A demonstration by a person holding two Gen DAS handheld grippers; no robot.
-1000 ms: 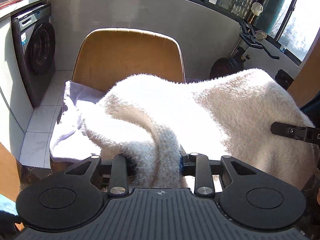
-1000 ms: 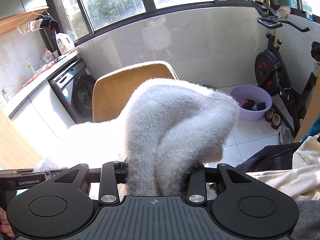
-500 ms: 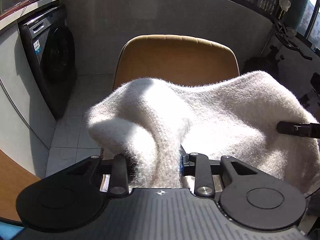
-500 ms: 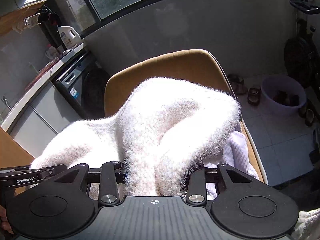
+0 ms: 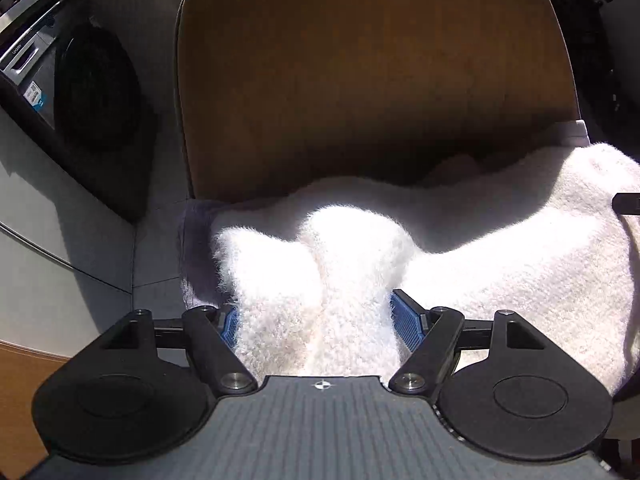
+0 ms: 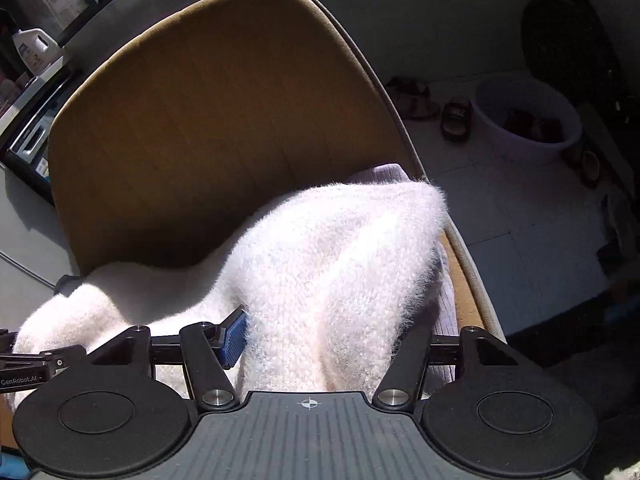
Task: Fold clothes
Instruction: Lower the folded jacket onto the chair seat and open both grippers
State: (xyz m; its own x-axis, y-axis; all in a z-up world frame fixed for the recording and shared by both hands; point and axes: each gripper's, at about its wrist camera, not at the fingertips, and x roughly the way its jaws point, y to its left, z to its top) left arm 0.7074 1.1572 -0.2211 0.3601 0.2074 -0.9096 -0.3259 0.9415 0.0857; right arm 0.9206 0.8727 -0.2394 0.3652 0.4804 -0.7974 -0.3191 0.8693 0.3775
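Observation:
A fluffy white sweater (image 5: 480, 260) lies bunched on the seat of a brown chair (image 5: 360, 80). A fold of it rises between the spread fingers of my left gripper (image 5: 316, 316), which is open, with both blue pads (image 5: 406, 322) showing. In the right wrist view the same sweater (image 6: 340, 260) humps up between the fingers of my right gripper (image 6: 324, 336), also open; only its left blue pad (image 6: 236, 336) shows, and the wool hides the other. A pale lilac garment (image 6: 384, 172) lies under the sweater against the chair (image 6: 200, 120) back.
A dark front-loading washing machine (image 5: 80, 92) stands left of the chair. On the tiled floor to the right are a lilac basin (image 6: 528, 120) and sandals (image 6: 456, 120). A detergent bottle (image 6: 34, 50) sits on the counter at far left.
Both grippers came down and forward, lowering the sweater onto the chair seat. Their jaws, shut on the wool before, have spread apart and the blue pads now show.

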